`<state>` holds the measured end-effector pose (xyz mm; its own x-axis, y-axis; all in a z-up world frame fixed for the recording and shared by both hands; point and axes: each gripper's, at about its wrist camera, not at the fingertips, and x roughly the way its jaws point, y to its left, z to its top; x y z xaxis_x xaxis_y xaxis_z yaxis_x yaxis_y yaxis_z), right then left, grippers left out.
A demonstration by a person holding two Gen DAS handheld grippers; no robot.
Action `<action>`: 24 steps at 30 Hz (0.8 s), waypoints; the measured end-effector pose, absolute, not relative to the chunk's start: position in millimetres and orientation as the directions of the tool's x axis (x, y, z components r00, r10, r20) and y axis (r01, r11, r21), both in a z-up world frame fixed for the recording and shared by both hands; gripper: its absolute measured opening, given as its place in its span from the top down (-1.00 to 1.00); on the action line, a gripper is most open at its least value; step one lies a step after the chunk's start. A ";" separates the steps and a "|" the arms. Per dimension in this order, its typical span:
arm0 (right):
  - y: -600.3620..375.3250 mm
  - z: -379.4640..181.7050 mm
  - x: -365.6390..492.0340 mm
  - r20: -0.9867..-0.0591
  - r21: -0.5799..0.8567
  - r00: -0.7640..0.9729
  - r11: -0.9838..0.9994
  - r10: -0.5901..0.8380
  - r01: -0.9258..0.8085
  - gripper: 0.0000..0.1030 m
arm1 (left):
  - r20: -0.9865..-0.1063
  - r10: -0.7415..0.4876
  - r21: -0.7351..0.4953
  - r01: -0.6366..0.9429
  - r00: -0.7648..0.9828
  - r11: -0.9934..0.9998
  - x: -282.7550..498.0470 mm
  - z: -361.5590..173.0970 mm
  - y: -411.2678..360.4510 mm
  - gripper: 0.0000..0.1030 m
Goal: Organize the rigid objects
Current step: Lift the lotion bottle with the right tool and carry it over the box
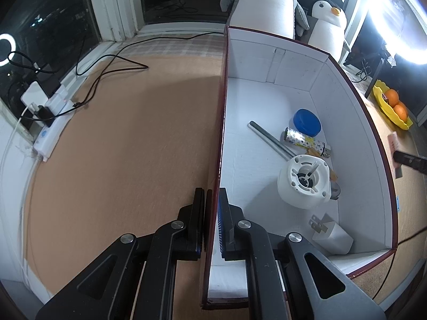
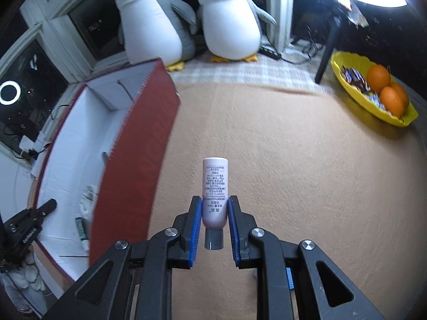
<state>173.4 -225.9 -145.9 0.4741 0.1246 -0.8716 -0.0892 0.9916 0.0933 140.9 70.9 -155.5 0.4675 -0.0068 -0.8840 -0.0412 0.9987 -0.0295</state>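
My left gripper [image 1: 212, 196] is shut on the near left wall of a red-edged cardboard box [image 1: 222, 85] with a white inside. In the box lie a blue lid [image 1: 307, 122], a grey metal rod [image 1: 269, 139], a patterned lighter [image 1: 307, 142], a white round appliance base [image 1: 305, 181] and a white plug charger [image 1: 332, 236]. My right gripper [image 2: 214, 204] is shut on a small pale tube [image 2: 214, 190] with a grey cap, held above the tan cloth. The same box [image 2: 138, 144] stands to the left of it.
Two plush penguins [image 2: 232, 18] stand at the back. A yellow bowl of oranges [image 2: 373, 90] sits at the far right. A white power strip with cables [image 1: 50, 122] lies at the left table edge. A ring light [image 1: 400, 18] glares at the upper right.
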 end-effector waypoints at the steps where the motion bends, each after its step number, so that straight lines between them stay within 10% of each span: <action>1: -221.6 -142.1 173.4 -0.867 0.094 0.481 0.990 0.131 -0.101 0.65 | -0.884 -0.005 -0.029 -0.043 0.467 0.999 140.6 -155.4 70.8 0.84; 24: -111.1 -113.7 146.9 -0.834 0.129 0.443 0.898 0.328 -0.420 0.65 | -0.881 0.025 -0.020 -0.089 0.473 0.996 129.1 -152.6 70.5 0.84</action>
<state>146.9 -111.1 -113.7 0.4431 0.3276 -0.8345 -0.4204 0.8981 0.1293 129.1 70.5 -152.6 0.4733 0.0249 -0.8806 -0.0892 0.9958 -0.0197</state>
